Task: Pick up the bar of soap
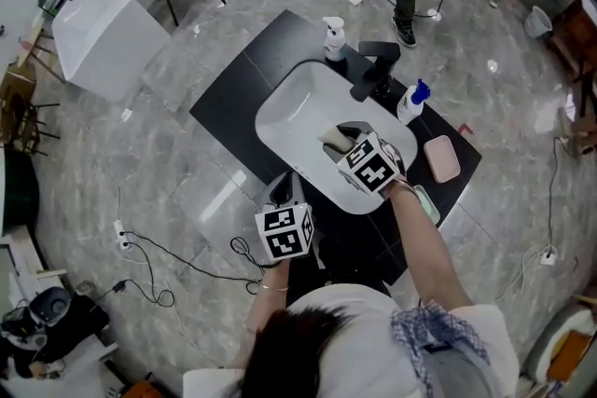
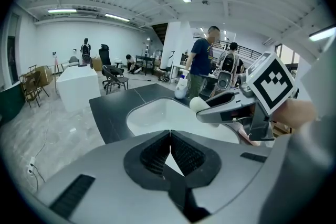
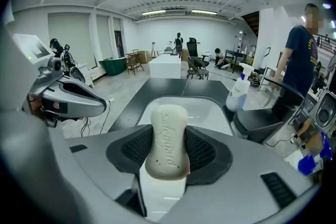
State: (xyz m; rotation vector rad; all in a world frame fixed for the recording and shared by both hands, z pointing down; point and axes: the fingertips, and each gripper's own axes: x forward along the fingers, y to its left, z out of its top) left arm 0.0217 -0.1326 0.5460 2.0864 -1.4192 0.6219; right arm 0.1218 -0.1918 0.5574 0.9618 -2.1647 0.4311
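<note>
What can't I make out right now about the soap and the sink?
- Head view: most of the soap is hidden under the marker cube of the right hand-held gripper.
- Right gripper view: the sink floor right below the soap is covered by the soap and the gripper body.
- Left gripper view: only one end of the soap shows; the right hand-held gripper hides the rest.
- Head view: the pump bottle print is too small to read.

A white sink (image 1: pixel 291 102) is sitting in a black bench (image 1: pixel 231 102), with a pump bottle (image 1: pixel 333 39), black faucet (image 1: pixel 373 70), blue-capped bottle (image 1: pixel 411 102) and pink tray (image 1: pixel 441 158) standing around its rim.
</note>
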